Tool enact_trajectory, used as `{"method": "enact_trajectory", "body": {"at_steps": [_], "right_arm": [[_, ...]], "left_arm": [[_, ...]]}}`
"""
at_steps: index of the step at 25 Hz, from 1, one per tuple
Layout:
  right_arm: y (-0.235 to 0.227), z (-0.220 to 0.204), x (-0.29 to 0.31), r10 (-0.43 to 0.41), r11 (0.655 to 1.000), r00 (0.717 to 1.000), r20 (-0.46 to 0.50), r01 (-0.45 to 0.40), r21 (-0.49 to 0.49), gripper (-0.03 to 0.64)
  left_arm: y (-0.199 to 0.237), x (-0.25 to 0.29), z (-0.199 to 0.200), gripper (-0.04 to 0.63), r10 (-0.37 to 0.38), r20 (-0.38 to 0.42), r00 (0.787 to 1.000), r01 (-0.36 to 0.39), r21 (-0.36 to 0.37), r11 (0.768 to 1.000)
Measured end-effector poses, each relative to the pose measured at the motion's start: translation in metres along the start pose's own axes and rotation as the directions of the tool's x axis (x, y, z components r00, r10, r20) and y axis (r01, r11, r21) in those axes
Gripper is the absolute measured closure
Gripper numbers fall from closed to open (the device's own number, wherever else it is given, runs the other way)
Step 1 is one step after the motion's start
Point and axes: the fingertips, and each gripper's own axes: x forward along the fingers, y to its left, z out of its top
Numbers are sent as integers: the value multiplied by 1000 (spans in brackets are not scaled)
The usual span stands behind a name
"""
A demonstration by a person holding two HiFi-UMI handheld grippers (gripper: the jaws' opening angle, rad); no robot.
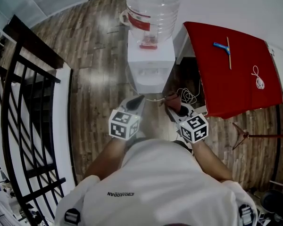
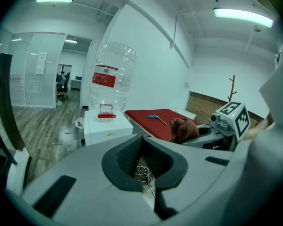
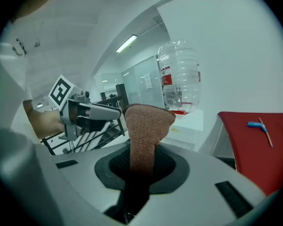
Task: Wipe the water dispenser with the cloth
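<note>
Cloth (image 3: 144,126), a brown knit that looks soft, light and floppy, is clamped by its lower end in the right gripper (image 3: 140,167), short of the water dispenser (image 1: 150,60); left gripper (image 2: 144,166) closed on nothing.

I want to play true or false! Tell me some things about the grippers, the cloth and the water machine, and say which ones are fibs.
1. The right gripper has a brown cloth pinched between its fingers. True.
2. The cloth is rubbing the water dispenser right now. False: it is held in the air, apart from the dispenser.
3. A big clear bottle stands upside down on top of the dispenser. True.
4. The table cover beside the dispenser is green. False: it is red.
5. The left gripper is holding a sponge. False: there is nothing between its fingers.
</note>
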Motion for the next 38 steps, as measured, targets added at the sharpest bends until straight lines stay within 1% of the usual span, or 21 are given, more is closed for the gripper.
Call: {"method": "enact_trajectory", "body": {"at_steps": [3,7,9,13,15,16,19,21,23,27,33,35,38], "right_arm": [[-12,7,12,-68,995,998,-6,67,-73,561],[-26,20,26,-142,978,990,-4,139,-157,561],[-34,26,28,-174,968,985,-5,170,-183,560],[-56,33,29,-216,955,976,-24,206,-211,560],[-74,33,30,-229,949,973,-40,214,-230,560],[-85,33,30,-233,946,971,-47,215,-241,560],[-116,35,36,-248,932,967,-56,223,-285,560],[-136,41,46,-259,920,964,-54,230,-319,561],[-157,51,59,-272,904,961,-52,236,-357,560],[-215,69,97,-303,871,951,-55,254,-421,560],[-303,87,164,-322,854,942,-96,245,-459,560],[-325,97,187,-319,833,942,-107,224,-506,561],[-355,112,224,-312,788,942,-123,184,-587,560]], "left_arm": [[12,-1,-1,606,-29,-21,999,30,38,999],[27,0,-8,606,-53,-73,996,60,101,993],[31,-1,-10,606,-61,-87,994,71,112,991],[35,-2,-5,606,-71,-85,994,81,129,988],[36,3,-3,606,-61,-86,994,71,126,989],[35,6,-3,606,-57,-84,995,67,114,991],[35,10,0,606,-52,-59,997,55,51,997],[40,10,2,606,-24,-44,999,26,39,999],[51,11,6,606,23,-37,999,-21,45,999],[77,28,27,606,104,-23,994,-103,28,994],[100,71,56,606,183,-31,983,-184,-21,983],[101,83,62,606,202,-43,979,-203,-29,979],[101,103,67,606,224,-65,972,-227,-34,973]]}}
